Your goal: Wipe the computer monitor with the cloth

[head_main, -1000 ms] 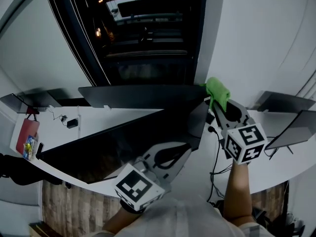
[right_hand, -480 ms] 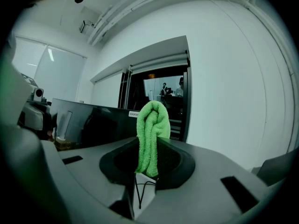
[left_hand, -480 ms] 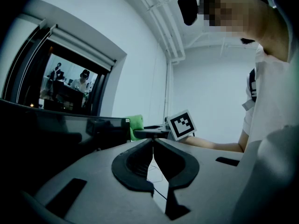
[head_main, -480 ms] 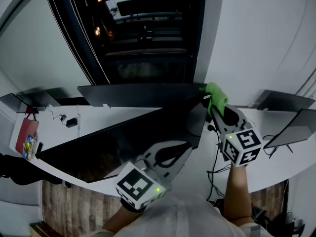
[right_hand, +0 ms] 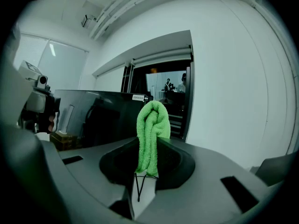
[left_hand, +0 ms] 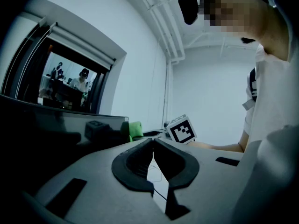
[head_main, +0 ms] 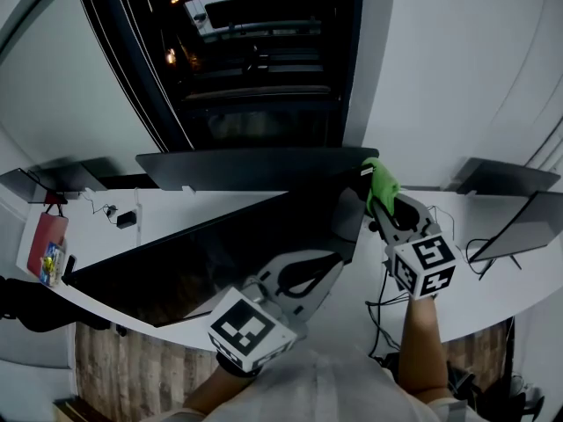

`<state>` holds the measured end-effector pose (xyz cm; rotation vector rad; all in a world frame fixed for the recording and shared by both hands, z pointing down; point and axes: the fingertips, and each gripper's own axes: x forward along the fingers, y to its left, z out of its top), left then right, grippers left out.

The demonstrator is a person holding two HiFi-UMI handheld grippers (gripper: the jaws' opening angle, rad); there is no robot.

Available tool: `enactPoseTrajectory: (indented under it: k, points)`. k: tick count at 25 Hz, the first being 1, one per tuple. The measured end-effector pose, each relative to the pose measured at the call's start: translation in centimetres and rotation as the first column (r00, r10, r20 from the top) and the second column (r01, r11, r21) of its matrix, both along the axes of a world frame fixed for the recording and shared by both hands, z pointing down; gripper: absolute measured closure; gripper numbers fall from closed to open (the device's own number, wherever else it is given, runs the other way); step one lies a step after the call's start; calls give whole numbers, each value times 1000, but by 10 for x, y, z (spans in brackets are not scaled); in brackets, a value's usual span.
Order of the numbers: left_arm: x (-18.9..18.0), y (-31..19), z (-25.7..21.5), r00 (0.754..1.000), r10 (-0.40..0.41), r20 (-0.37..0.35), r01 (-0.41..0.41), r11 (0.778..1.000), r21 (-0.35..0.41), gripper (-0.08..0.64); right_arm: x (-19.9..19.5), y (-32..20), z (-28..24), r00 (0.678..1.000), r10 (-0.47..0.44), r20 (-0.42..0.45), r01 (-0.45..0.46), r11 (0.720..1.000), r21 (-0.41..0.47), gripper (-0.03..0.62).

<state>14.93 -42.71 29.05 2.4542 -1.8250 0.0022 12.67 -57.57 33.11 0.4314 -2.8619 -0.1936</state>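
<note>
A wide black monitor [head_main: 220,249] stands on the white desk, its screen dark. My right gripper [head_main: 380,193] is shut on a folded green cloth [head_main: 381,179], held at the monitor's upper right corner. In the right gripper view the cloth [right_hand: 150,132] stands upright between the jaws, with the monitor [right_hand: 100,118] just behind and to the left. My left gripper [head_main: 331,267] hangs low in front of the screen's right part, jaws closed on nothing. The left gripper view has the monitor [left_hand: 60,125] at left, the cloth [left_hand: 136,129] beyond it, and my left gripper [left_hand: 152,143].
A second dark monitor [head_main: 246,167] stands behind the first. Two more screens [head_main: 508,183] sit at the right. Cables [head_main: 385,299] trail over the desk [head_main: 352,310]. A power adapter [head_main: 127,220] and a red item [head_main: 48,241] lie at the left. A dark window [head_main: 255,60] is behind.
My right gripper has drawn down and slightly left with the cloth, closer to the monitor's upper right corner. The left gripper has barely moved.
</note>
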Motion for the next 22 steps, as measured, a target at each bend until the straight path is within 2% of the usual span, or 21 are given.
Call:
enactPoseTrajectory:
  k: [8,22]
  points:
    - [0,-2,7,1000,3,0,-3,1000,-14,537,3,-1,22,1000,-28,0,28,999,-46,523]
    - [3,-4,18,1000,8,-9,-8,999,-31,537,6,1,62,989,-68,-129,59,996,-69,523]
